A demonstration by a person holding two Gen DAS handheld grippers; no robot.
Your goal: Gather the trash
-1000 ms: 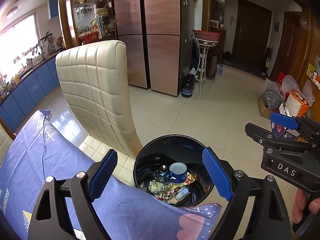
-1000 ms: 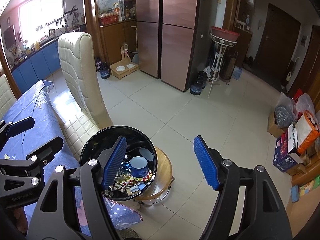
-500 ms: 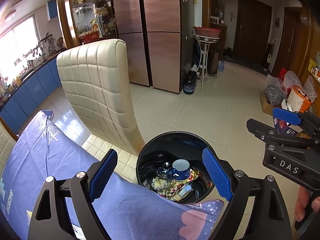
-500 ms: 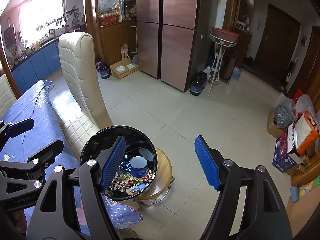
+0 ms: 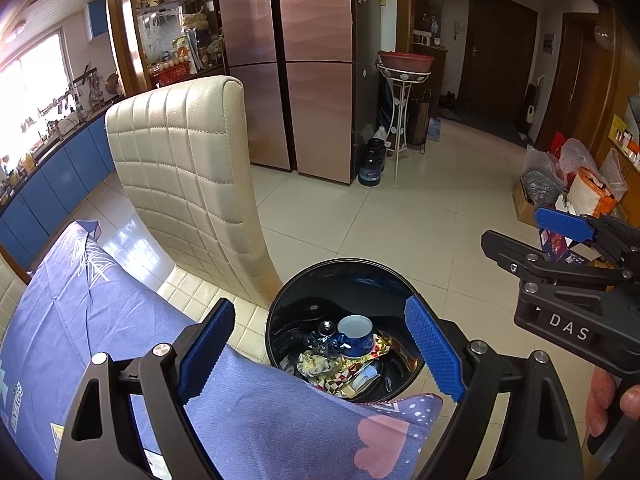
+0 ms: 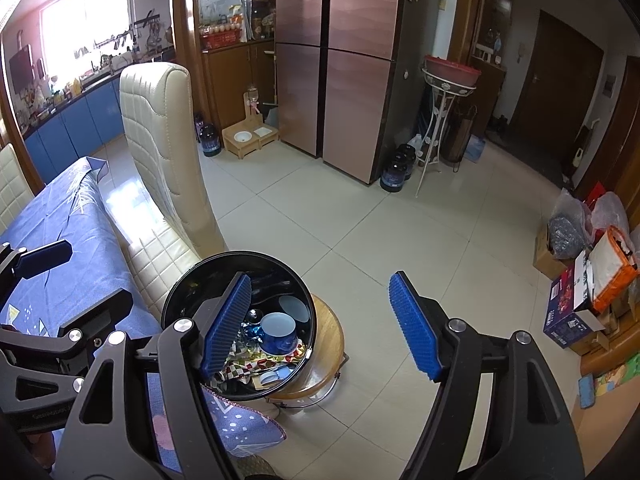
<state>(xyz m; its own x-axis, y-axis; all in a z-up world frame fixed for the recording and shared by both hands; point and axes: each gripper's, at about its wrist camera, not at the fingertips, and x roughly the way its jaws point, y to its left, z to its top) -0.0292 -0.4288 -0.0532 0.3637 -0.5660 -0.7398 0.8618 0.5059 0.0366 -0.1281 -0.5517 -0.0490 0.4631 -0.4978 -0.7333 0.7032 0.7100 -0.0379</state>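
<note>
Blue-padded left hand-held gripper (image 5: 320, 344): jaws spread wide, empty, above a purple-clothed counter (image 5: 100, 320). Right hand-held gripper (image 6: 320, 328): likewise spread, empty, over the floor. Black round bin (image 5: 344, 276): just past the counter's corner, on a wooden stool (image 6: 328, 344), holding a blue cup (image 5: 356, 332), crumpled wrappers (image 5: 320, 364) and other trash. Cream quilted chair (image 5: 188, 176): beside the bin. Copper refrigerator (image 5: 304, 60): far wall.

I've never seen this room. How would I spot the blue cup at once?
Find the cream quilted chair; beside it a round black bin sits on a wooden stool. The blue cup stands upright among crumpled wrappers, its pale inside facing up.
</note>
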